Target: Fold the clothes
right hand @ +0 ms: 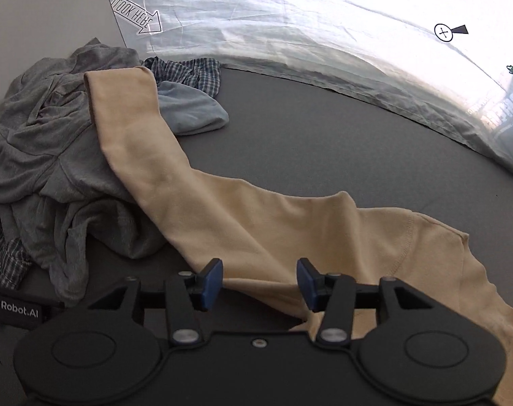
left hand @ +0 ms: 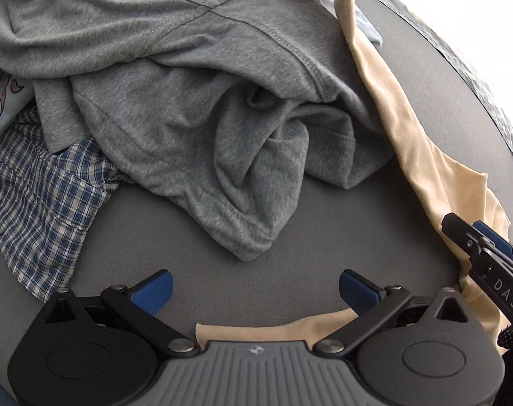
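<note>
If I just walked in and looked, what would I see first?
Probably the long tan shirt stretched across the grey table, running from the clothes heap right down between the open right tongs. Next, the big crumpled grey shirt heaped in the middle of the left view, lying partly over a blue checked garment. The left tongs hang wide open above bare table just in front of it.

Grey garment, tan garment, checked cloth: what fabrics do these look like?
Grey garment: heathered jersey knit, matte, probably cotton blend; flecked surface, soft rolled folds, stitched seams. Tan garment: smooth, thin knit, matte; limp drape, a stitched seam. Checked cloth: likely light woven cotton; blue-and-white plaid, crisp crinkles.
</note>
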Motion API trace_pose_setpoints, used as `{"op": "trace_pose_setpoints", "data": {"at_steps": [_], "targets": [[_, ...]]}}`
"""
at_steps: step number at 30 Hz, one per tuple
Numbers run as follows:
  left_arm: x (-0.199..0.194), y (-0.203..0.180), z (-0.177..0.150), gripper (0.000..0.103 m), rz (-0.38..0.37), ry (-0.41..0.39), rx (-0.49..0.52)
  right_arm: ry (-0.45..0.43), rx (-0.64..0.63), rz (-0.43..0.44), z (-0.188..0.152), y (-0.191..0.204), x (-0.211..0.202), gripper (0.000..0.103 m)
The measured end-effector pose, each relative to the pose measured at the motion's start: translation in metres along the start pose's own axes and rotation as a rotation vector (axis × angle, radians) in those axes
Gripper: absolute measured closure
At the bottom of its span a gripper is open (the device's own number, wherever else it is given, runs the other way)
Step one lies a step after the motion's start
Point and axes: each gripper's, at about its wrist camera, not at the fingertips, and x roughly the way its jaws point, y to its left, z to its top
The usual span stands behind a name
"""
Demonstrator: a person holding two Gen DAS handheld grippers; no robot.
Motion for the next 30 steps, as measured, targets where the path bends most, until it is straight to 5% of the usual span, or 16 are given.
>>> {"op": "trace_pose_setpoints", "data": {"at_steps": [7, 12, 15, 17, 23, 30], "targets": [[0.007, 0.002, 0.005, 0.0, -0.02, 0.025, 0.003, 0.02, -0.122, 0.029, 0.0, 0.021, 0.009, 0.046], [0.008, -0.002, 0.006, 0.0, -0.012, 0.034, 0.015, 0.033, -0.132, -0.038, 0.0, 0.03, 0.021, 0.047], [0.008, -0.004, 0.005, 0.0, -0.005, 0.035, 0.023, 0.019, -0.111, -0.046, 0.003, 0.028, 0.025, 0.059], [0.008, -0.006, 0.003, 0.0, -0.001, 0.031, 0.029, 0.004, -0.075, -0.044, 0.005, 0.023, 0.024, 0.092], [-0.001, -0.006, -0.006, 0.0, -0.017, 0.014, 0.016, -0.093, 0.023, -0.092, 0.006, 0.003, -0.008, 0.1], [-0.041, -0.027, -0.041, 0.0, -0.002, -0.071, 0.03, -0.215, 0.169, -0.265, -0.018, -0.061, -0.091, 0.1]]}}
